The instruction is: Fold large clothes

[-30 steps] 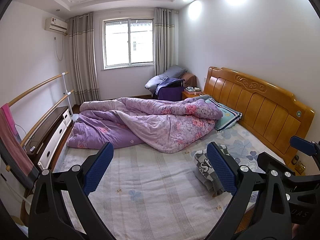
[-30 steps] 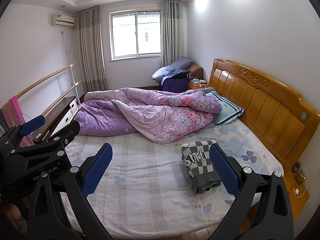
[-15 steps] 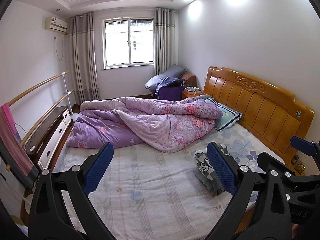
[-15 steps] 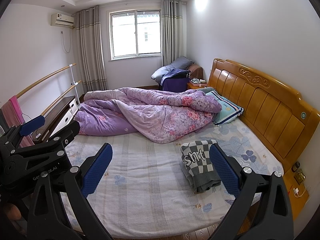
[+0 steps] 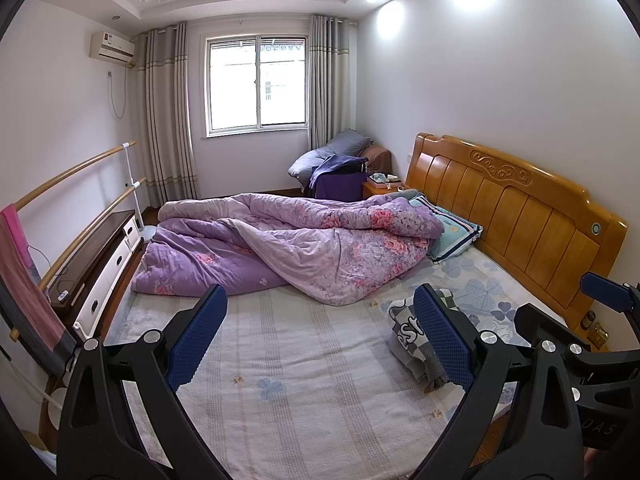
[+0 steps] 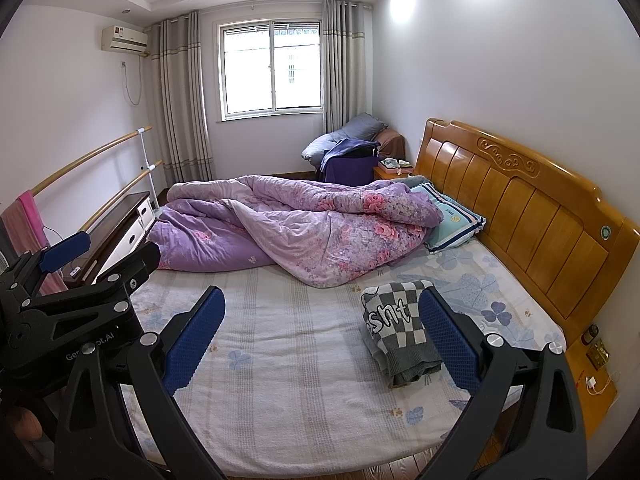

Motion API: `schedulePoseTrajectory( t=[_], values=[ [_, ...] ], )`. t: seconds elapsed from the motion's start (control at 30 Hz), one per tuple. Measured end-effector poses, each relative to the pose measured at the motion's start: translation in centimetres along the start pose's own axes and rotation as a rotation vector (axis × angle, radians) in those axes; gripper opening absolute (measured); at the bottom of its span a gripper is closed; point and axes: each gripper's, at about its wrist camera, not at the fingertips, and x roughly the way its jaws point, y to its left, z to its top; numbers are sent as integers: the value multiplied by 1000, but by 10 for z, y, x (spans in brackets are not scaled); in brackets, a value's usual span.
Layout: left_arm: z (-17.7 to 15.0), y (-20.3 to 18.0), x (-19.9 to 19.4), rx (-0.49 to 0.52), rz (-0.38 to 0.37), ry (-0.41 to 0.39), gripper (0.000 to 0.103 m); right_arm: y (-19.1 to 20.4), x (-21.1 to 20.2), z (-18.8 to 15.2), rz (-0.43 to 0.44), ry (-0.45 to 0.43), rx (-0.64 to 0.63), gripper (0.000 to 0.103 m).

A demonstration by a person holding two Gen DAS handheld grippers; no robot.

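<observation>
A bedroom with a wooden-headboard bed (image 6: 520, 216) and a rumpled purple quilt (image 6: 304, 224): a checkered sweater (image 6: 400, 328) lies folded into a compact bundle on the sheet near the headboard, so the folding looks done or nearly so. Both the left tongs (image 5: 320, 344) and right tongs (image 6: 320, 344) hover spread wide and empty, short of the bed's edge, the sweater ahead toward their right

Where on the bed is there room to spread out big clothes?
The striped sheet lies bare between the purple quilt and the bed's near edge, left of the checkered sweater. The far half is crowded by the quilt and pillow.
</observation>
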Motion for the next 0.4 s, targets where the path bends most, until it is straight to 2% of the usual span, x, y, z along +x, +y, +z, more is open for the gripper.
schedulePoseTrajectory(
  t=[0.4],
  values=[
    [-2, 7, 5, -13, -3, 12, 95, 2, 0, 1, 0, 7, -5, 94]
  ],
)
